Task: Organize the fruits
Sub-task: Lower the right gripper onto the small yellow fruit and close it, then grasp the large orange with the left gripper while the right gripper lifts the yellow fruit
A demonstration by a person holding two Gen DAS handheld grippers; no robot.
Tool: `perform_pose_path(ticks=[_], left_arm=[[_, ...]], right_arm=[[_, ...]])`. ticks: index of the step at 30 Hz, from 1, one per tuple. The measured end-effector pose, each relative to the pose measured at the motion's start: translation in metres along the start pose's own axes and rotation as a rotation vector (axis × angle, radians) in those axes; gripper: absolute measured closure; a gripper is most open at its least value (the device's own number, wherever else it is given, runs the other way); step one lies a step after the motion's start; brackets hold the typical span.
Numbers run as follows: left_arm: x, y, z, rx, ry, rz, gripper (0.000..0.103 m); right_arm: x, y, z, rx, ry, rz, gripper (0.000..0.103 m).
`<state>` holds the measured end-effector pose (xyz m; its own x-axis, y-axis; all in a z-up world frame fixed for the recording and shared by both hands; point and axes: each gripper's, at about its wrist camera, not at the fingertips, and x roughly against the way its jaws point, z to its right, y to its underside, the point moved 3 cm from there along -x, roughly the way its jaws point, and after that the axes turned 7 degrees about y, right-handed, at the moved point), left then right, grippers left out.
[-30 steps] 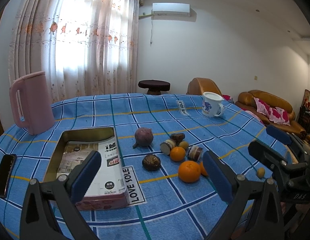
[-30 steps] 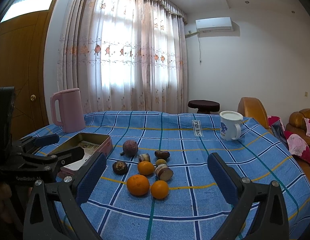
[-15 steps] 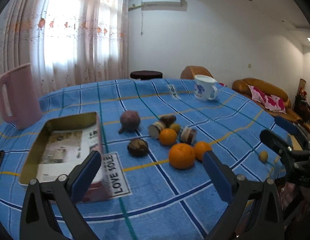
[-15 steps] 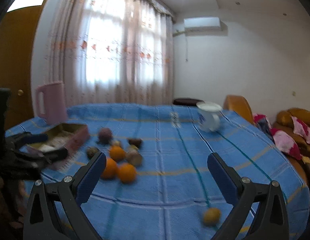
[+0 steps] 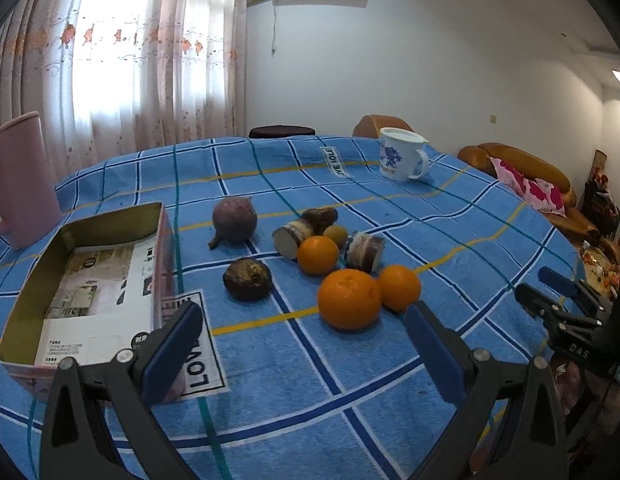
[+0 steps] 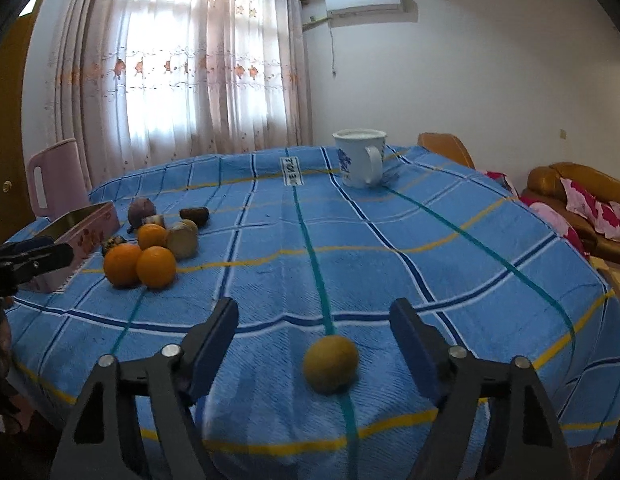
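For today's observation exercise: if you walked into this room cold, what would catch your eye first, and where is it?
A cluster of oranges and darker fruits sits mid-table on the blue checked cloth, beside an open tin box. Apart from them, a small yellowish fruit lies alone near the table's edge, between the open fingers of the right gripper, which have just been closing. A white mug stands at the far side.

A white label (image 5: 197, 354) on the tablecloth (image 5: 390, 216) reads "LOVE", the right gripper (image 5: 550, 300) perhaps "DAS".
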<state>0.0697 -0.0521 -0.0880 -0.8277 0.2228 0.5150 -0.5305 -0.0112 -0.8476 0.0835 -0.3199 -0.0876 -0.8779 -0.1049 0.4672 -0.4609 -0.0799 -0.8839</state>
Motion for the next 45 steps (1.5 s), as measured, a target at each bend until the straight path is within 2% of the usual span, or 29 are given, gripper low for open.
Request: perform_pose_path(ticks=[3,5,6,8,9,17,21,26,32,41,45], left_arm=[[-0.002,-0.001,0.001,0.005,0.016,-0.009,0.001],[-0.004,-0.001,0.001,0.004,0.021,-0.016,0.003],[-0.006,-0.002,0.001,0.004,0.023,-0.020,0.006],[-0.009,-0.002,0.000,0.011,0.041,-0.037,0.011],[-0.010,-0.002,0.000,0.014,0.048,-0.043,0.015],[-0.026,-0.006,0.013,-0.008,0.106,-0.092,0.039],[-0.039,-0.011,0.016,-0.011,0.116,-0.117,0.042],[-0.059,-0.009,0.015,0.015,0.131,-0.193,0.048],[-0.070,-0.008,0.009,0.055,0.153,-0.225,0.049],[-0.070,-0.009,0.006,0.077,0.196,-0.223,0.054],[-0.063,-0.009,0.007,0.058,0.182,-0.195,0.054]], right_arm=[[-0.006,0.002,0.004,-0.022,-0.006,-0.024,0.041],[-0.010,0.005,0.003,-0.019,-0.022,-0.041,0.057],[-0.013,0.006,0.002,-0.022,-0.028,-0.052,0.060],[-0.018,0.010,0.003,-0.034,-0.045,-0.074,0.073],[-0.018,0.011,0.004,-0.033,-0.042,-0.066,0.075],[-0.009,0.007,0.000,-0.023,-0.092,-0.028,0.075],[-0.003,-0.001,-0.010,-0.002,-0.123,0.006,0.075],[0.000,-0.005,-0.025,0.020,-0.165,0.030,0.075],[0.002,-0.006,-0.037,0.037,-0.192,0.045,0.075],[0.009,-0.014,-0.049,0.059,-0.215,0.065,0.075],[0.010,-0.017,-0.056,0.072,-0.232,0.070,0.075]])
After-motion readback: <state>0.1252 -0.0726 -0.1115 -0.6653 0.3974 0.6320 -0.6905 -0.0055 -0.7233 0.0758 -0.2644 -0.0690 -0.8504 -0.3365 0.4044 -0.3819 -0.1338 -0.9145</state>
